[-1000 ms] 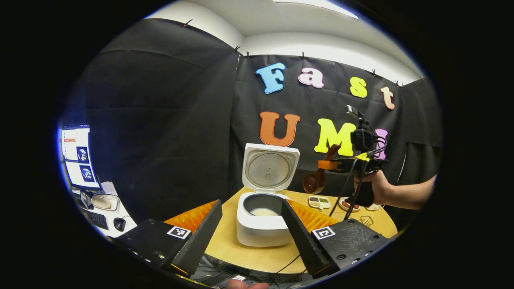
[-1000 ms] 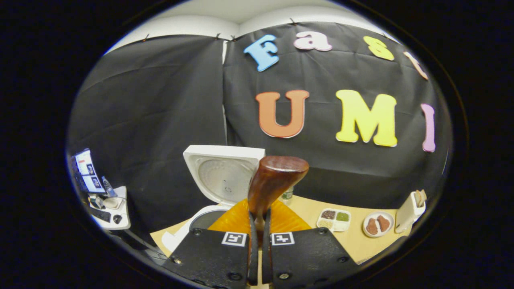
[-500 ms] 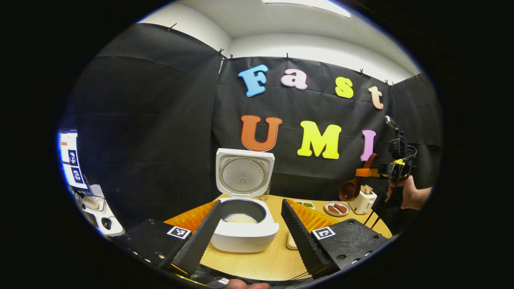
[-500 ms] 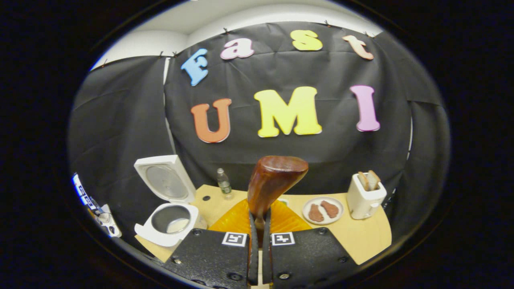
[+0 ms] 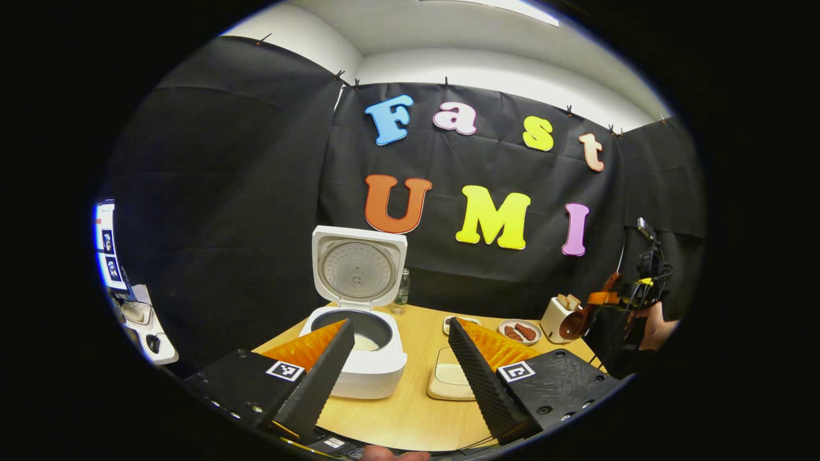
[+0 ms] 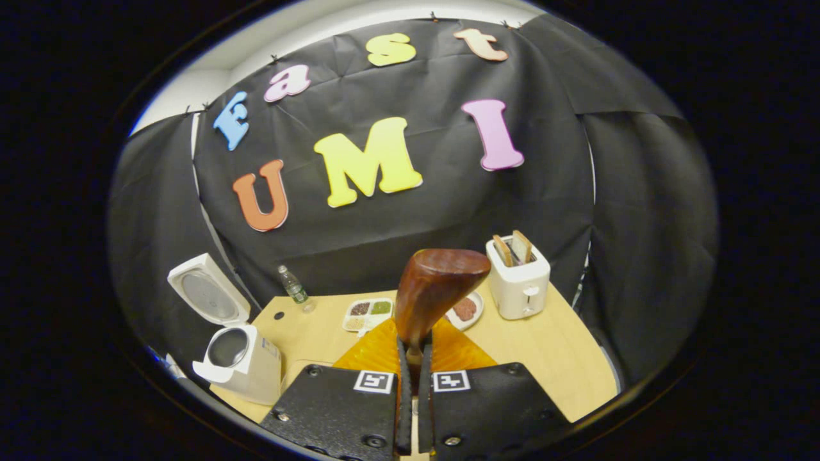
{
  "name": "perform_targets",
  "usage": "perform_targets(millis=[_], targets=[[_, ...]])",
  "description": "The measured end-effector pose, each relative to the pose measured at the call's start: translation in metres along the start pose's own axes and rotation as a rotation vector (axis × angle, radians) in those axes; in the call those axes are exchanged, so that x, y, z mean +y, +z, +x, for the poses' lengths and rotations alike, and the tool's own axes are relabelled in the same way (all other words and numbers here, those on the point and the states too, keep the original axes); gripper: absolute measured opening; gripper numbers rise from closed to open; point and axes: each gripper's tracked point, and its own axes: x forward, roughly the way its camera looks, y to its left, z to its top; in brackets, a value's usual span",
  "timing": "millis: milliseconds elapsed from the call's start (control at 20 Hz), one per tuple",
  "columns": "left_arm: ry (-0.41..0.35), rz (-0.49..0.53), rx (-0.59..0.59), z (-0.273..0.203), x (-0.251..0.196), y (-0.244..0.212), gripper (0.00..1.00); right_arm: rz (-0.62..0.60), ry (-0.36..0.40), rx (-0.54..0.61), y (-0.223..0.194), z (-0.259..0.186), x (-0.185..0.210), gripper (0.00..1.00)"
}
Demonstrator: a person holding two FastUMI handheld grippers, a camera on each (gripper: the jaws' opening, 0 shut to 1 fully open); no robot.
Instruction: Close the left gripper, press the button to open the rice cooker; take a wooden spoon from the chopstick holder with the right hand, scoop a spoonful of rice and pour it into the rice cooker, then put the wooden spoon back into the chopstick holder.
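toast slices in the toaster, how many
2. Both stand upright in the top slots of the toaster, side by side: one toast slice on the left, the other on the right. More could sit hidden lower in the slots.

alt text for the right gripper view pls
The right gripper holds a wooden spoon, jaws shut on its handle, bowl up. Beyond, on the wooden table: toaster at right, open rice cooker at left.
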Motion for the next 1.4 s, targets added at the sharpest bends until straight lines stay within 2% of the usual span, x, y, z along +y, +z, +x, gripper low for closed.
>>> perform_targets(millis=[300,450,800,1200,1300,1350,1400], targets=[[0.034,0.028,0.034,-0.014,-0.005,0.003,0.94,0.062,-0.037,0.111,-0.073,0.041,-0.020,0.09],[0.068,0.033,0.042,-0.021,-0.001,0.005,0.94,0.047,-0.063,0.151,-0.100,0.056,-0.034,0.09],[0.117,0.033,0.073,-0.024,0.005,-0.002,0.94,0.041,-0.068,0.167,-0.132,0.079,-0.042,0.12],[0.117,0.038,0.081,-0.014,0.000,0.000,0.94,0.038,-0.052,0.192,-0.152,0.086,-0.042,0.18],[0.115,0.039,0.073,-0.012,0.000,0.003,0.94,0.015,-0.042,0.172,-0.143,0.085,-0.043,0.22],[0.114,0.036,0.066,-0.011,0.001,0.006,0.94,0.004,-0.040,0.169,-0.139,0.080,-0.043,0.38],[0.112,0.033,0.056,-0.009,0.001,0.009,0.94,-0.005,-0.049,0.162,-0.134,0.078,-0.046,0.47]])
